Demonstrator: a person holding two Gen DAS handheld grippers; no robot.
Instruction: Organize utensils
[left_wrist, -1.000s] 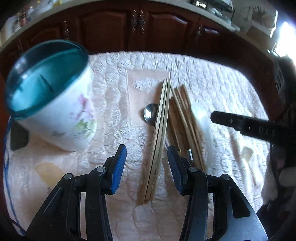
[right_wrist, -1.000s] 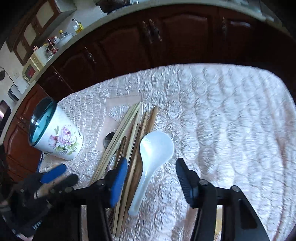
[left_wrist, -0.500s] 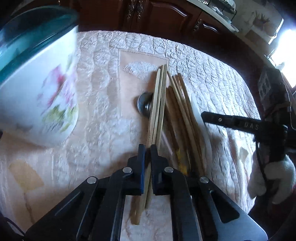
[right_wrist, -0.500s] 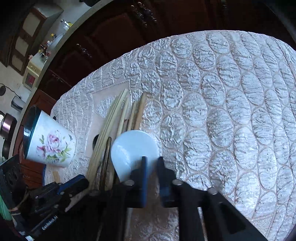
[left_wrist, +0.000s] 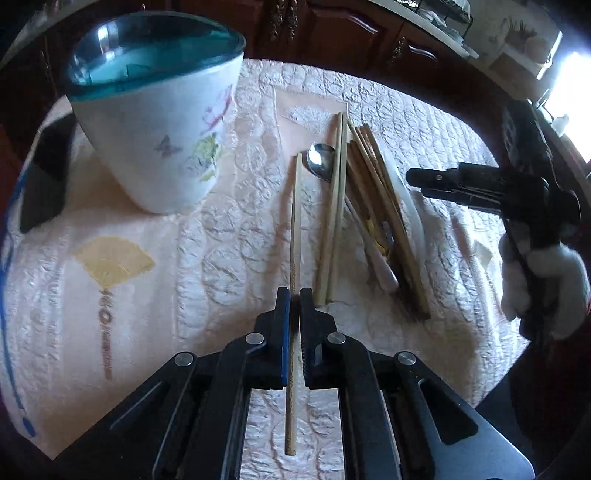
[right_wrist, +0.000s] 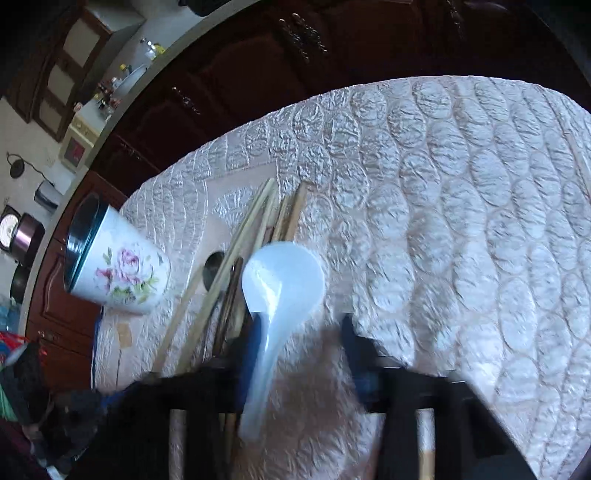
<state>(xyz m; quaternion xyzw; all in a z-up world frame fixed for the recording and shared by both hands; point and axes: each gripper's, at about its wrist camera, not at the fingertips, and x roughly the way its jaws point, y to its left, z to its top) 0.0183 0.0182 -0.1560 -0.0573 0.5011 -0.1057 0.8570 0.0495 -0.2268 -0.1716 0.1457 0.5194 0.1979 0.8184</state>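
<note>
Nearest the left wrist camera, the left gripper (left_wrist: 294, 297) was clamped tight on a single pale chopstick (left_wrist: 295, 221), which ran forward between its blue pads and pointed toward the far side of the quilted tablecloth (left_wrist: 229, 236). Just to the right of it lay the remaining pile of chopsticks (left_wrist: 373, 206), pale and dark ones mixed, with a metal spoon (left_wrist: 320, 162) partly under them. In the right wrist view, the right gripper (right_wrist: 295, 354) had its jaws opening, and the handle of a white plastic spoon (right_wrist: 280, 284) lay between them, beside the left finger; blur hid whether that pad touched it. The spoon's bowl rested against the right edge of the pile. Farther to the left stood the floral cup (left_wrist: 159, 122) with a teal rim, upright and well apart from the utensils. Dark wooden cabinets (left_wrist: 332, 22) closed the background.
</note>
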